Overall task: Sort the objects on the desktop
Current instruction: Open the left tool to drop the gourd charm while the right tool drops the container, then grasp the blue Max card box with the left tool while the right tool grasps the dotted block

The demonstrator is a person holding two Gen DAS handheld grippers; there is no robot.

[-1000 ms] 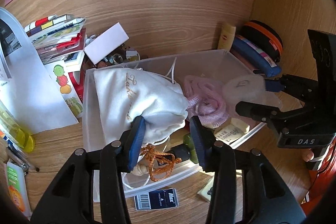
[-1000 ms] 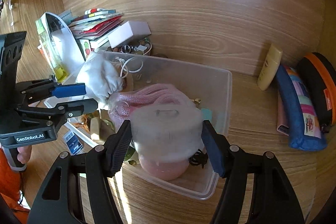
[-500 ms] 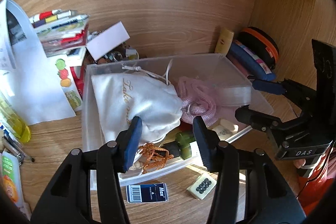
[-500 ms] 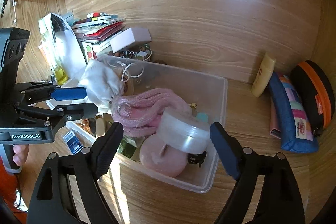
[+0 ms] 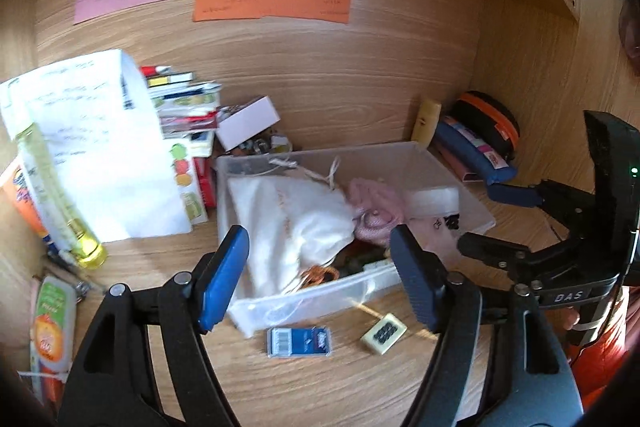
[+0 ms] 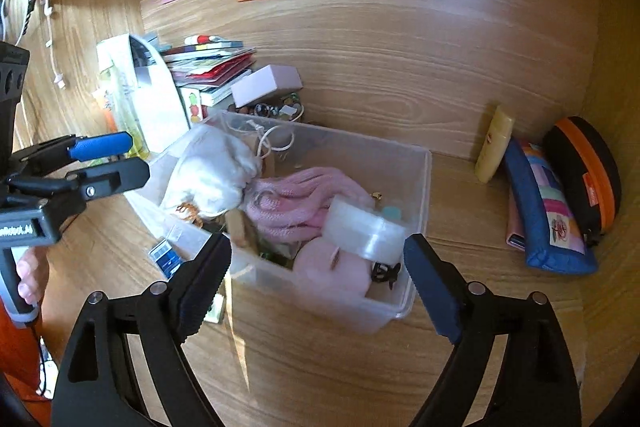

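A clear plastic bin [image 5: 400, 151] on the wooden desk holds a white drawstring pouch [image 5: 288, 215], a pink knitted bundle [image 5: 372, 199], a translucent round tub [image 6: 364, 231] and a pink round piece [image 6: 332, 267]. My left gripper [image 5: 320, 275] hovers in front of the bin's near-left corner, its jaws opening with nothing between the pads. My right gripper [image 6: 316, 279] hangs before the bin's right end, its jaws also opening, clear of the tub. Each gripper shows in the other's view: the right gripper [image 5: 488, 223] and the left gripper [image 6: 134, 159].
A blue card pack [image 5: 300, 341] and a cream dotted tile [image 5: 384, 333] lie in front of the bin. Stacked books [image 5: 180, 103], a white box [image 5: 248, 123], paper [image 5: 92, 147] and a yellow bottle [image 5: 60, 195] crowd the left. A yellow tube [image 6: 494, 143] and pencil cases [image 6: 548, 207] sit right.
The left gripper let go of the white pouch and the right gripper let go of the round tub. Both opened wide and drew back and up from the bin.
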